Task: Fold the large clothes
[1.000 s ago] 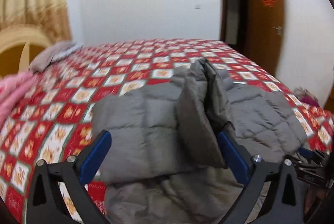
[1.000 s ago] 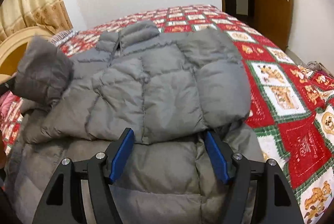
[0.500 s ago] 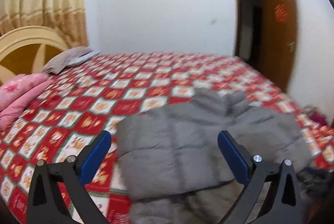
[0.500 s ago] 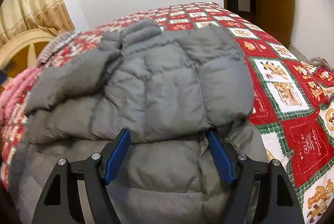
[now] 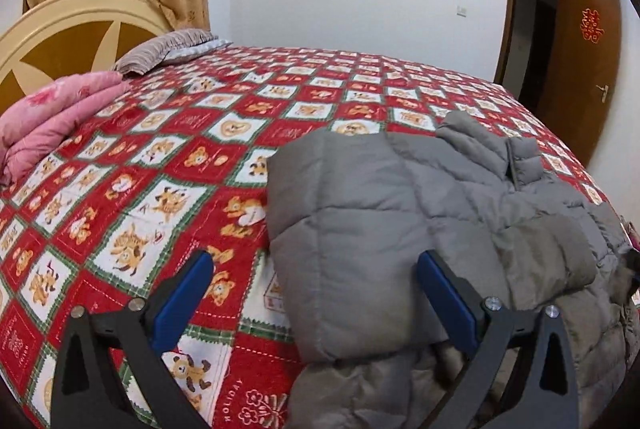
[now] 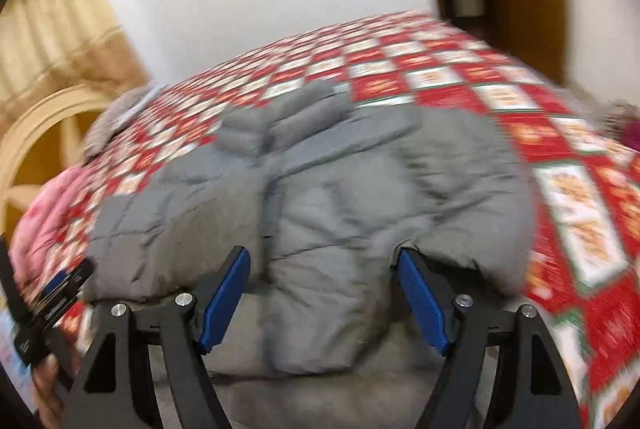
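Observation:
A grey puffer jacket (image 5: 400, 213) lies on the red patchwork quilt (image 5: 160, 189) with its collar (image 5: 488, 145) toward the far side and both sleeves folded in over its front. My left gripper (image 5: 316, 281) hangs open over the jacket's left folded edge, its pads gripping nothing. In the blurred right wrist view the jacket (image 6: 340, 213) fills the middle. My right gripper (image 6: 324, 293) is open just above its lower front, pads apart from the cloth. The left gripper (image 6: 52, 301) and the hand holding it show at that view's left edge.
A pink folded blanket (image 5: 52, 121) and a striped pillow (image 5: 168, 49) lie by the round headboard (image 5: 60, 41) on the left. A brown door (image 5: 580, 69) stands at the far right. Bare quilt stretches left of and beyond the jacket.
The left sleeve that my left gripper held up now lies folded across the jacket front. The left gripper has swung left and sunk. The right gripper has risen, and its view is blurred.

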